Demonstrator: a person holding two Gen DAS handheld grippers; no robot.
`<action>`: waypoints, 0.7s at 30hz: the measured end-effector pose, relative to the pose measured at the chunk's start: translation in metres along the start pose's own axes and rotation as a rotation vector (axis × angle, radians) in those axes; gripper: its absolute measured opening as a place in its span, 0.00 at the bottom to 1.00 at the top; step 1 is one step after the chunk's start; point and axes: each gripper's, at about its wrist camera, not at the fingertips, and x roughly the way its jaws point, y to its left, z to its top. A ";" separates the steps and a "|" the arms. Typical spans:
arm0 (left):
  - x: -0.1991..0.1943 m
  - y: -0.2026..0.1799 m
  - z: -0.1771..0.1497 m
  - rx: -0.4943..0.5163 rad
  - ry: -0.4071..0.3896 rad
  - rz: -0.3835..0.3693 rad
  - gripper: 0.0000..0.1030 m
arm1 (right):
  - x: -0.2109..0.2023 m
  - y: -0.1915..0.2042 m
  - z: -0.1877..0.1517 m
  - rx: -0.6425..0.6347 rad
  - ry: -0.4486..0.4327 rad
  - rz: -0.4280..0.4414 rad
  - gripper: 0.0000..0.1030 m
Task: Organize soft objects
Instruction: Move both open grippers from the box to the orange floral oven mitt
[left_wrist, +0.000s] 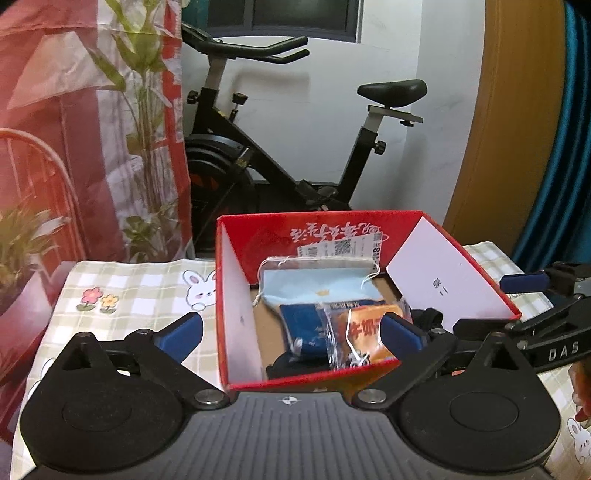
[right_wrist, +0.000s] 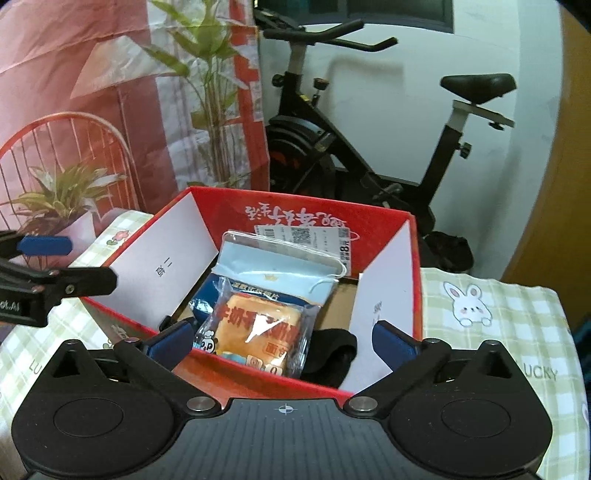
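A red cardboard box (left_wrist: 258, 236) (right_wrist: 221, 210) with white inner flaps stands open on the table. Inside lie a light blue face mask in a clear bag (left_wrist: 314, 284) (right_wrist: 266, 266), a dark blue packet (left_wrist: 303, 325) (right_wrist: 203, 293), an orange bread packet in clear wrap (left_wrist: 362, 328) (right_wrist: 255, 325) and a black item (left_wrist: 280, 365) (right_wrist: 328, 350). My left gripper (left_wrist: 291, 332) is open at the box's near edge, nothing between its fingers. My right gripper (right_wrist: 282, 341) is open over the near rim, holding nothing. Each view shows one of the other gripper's blue pads (left_wrist: 524, 281) (right_wrist: 46, 245) beside the box.
The table wears a green checked cloth with rabbit prints (left_wrist: 129, 295) (right_wrist: 498, 314). Behind the box stands a black exercise bike (left_wrist: 295, 147) (right_wrist: 351, 147). A potted plant (right_wrist: 62, 195), a red wire chair (right_wrist: 55, 129) and a tall plant (left_wrist: 147, 129) are at the left.
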 end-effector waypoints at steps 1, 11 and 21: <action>-0.003 0.000 -0.002 -0.001 -0.002 0.002 1.00 | -0.003 0.000 -0.002 0.008 -0.003 -0.007 1.00; -0.034 -0.002 -0.023 -0.007 -0.016 0.044 1.00 | -0.031 0.003 -0.020 0.038 -0.053 0.000 1.00; -0.057 -0.004 -0.043 -0.042 -0.064 0.051 1.00 | -0.056 0.006 -0.044 0.025 -0.073 0.019 1.00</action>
